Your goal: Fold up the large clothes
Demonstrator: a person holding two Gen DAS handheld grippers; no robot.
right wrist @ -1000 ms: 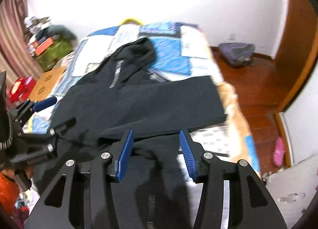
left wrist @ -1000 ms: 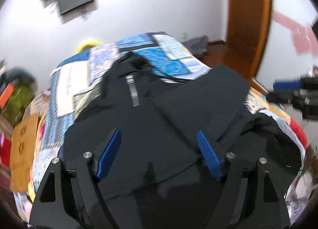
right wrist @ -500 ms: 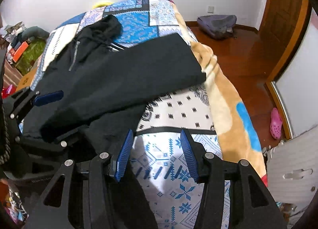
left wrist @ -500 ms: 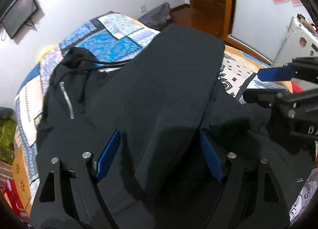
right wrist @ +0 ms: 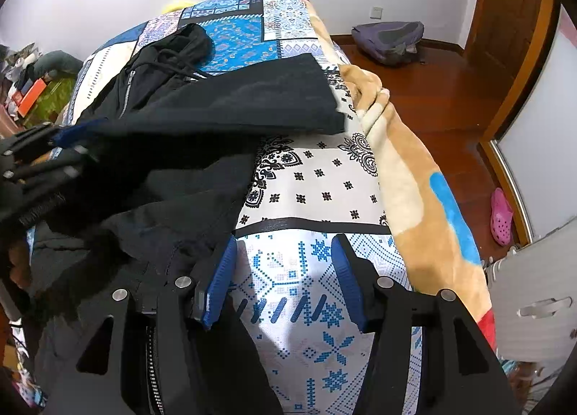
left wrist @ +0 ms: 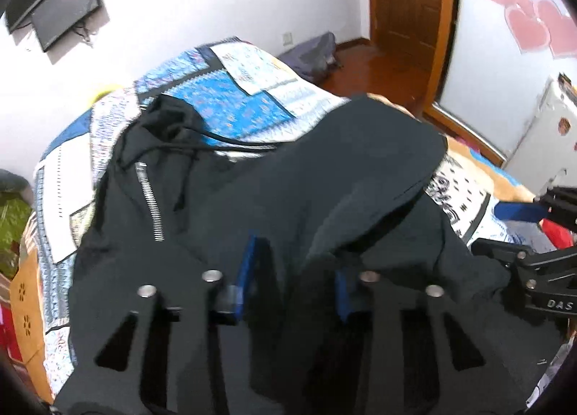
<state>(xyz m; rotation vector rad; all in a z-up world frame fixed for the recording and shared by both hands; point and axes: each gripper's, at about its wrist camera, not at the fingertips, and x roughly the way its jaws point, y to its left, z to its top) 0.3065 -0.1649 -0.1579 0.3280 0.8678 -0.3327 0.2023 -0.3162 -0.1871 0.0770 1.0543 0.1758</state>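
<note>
Home bedroom, quilted bed [right wrist: 317, 177], wall television [left wrist: 61, 11], wooden door [left wrist: 407, 7]

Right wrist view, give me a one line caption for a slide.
Open right gripper over the patterned bedspread, beside the black zip hoodie with one sleeve folded across it.

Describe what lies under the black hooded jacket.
Under the black hooded jacket a patchwork bedspread shows around its edges. Whatever lies beneath the jacket's middle is covered.
</note>
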